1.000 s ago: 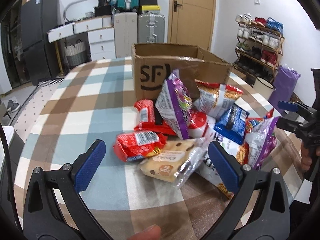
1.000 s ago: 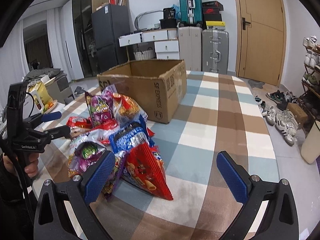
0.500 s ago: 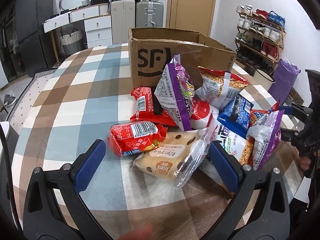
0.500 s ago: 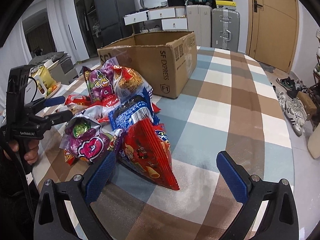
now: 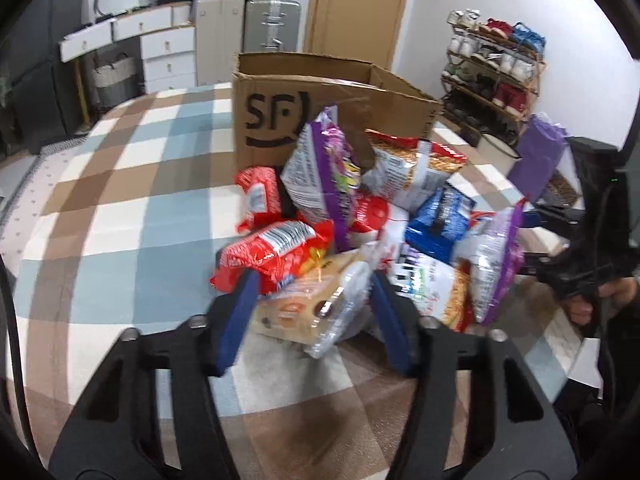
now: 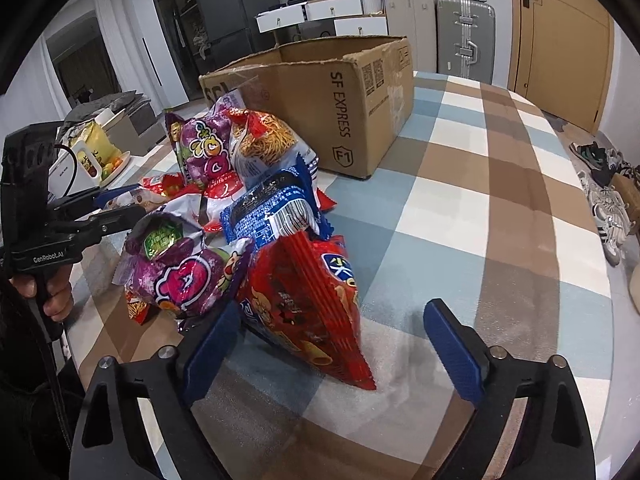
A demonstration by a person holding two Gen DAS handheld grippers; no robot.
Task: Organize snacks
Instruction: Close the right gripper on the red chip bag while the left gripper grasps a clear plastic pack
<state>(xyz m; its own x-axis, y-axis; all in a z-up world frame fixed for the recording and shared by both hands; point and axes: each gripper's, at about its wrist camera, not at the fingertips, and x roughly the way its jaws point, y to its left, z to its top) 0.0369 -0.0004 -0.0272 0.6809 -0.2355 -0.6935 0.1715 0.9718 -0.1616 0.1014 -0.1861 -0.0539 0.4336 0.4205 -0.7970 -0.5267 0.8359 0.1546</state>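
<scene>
A pile of snack bags lies on the checked tablecloth in front of an open SF cardboard box (image 5: 320, 96), which also shows in the right wrist view (image 6: 320, 92). My left gripper (image 5: 314, 304) has its jaws narrowed around a tan bread packet in clear wrap (image 5: 316, 304), and the pads look to be at its sides. A red packet (image 5: 272, 252) lies just left of it. My right gripper (image 6: 336, 336) is open, with a red chip bag (image 6: 312, 304) between its fingers, untouched. A blue bag (image 6: 272, 208) and a purple bag (image 6: 180, 276) lie behind.
Checked tablecloth (image 6: 480, 200) stretches to the right of the pile. Suitcases (image 5: 264, 24), drawers and a door stand behind the box. A shoe rack (image 5: 496, 68) is at the right. The table edge is close below both grippers.
My left gripper has moved forward to the bread packet and its jaws have narrowed around it. My right gripper has moved closer to the red chip bag and stays open.
</scene>
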